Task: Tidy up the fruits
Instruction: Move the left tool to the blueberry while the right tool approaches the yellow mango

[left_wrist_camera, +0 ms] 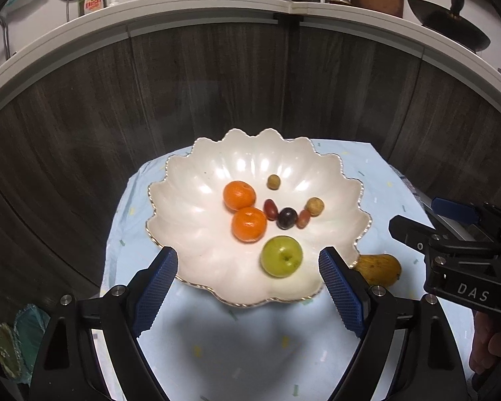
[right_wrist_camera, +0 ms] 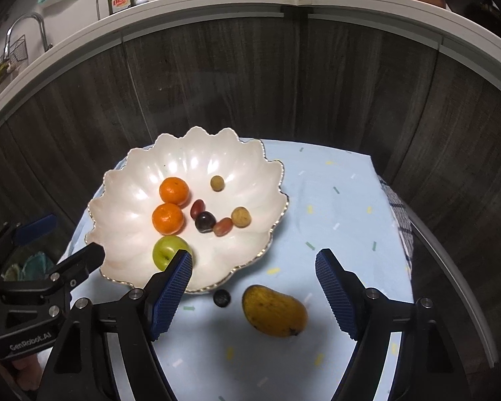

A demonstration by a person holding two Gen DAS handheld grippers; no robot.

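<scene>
1. Both of my tools are empty. The left hand-held gripper stands wide open over the near rim of the scalloped white bowl, and the right hand-held gripper stands wide open above the pale blue cloth on the tabletop, nothing between the pads of either.
2. The bowl already holds two mandarins, a green apple, a dark plum, two reddish grape-like fruits and two small tan round ones.
3. Two fruits lie outside it, at the lower centre of the right wrist view: the yellow mango and, just beside the bowl's rim, a small dark berry.
4. I judge the mango the step in hand, since it lies between my right fingers' line of reach.
5. I should bring the right tool down so the pads straddle the mango across its narrow width, not its length, and close gently; ripe skin bruises.
6. Lift clear of the gilt rim before crossing, then set it in the bare right part of the bowl, away from the small fruits.
7. Keep the left tool off the rim so the bowl does not tip.
</scene>
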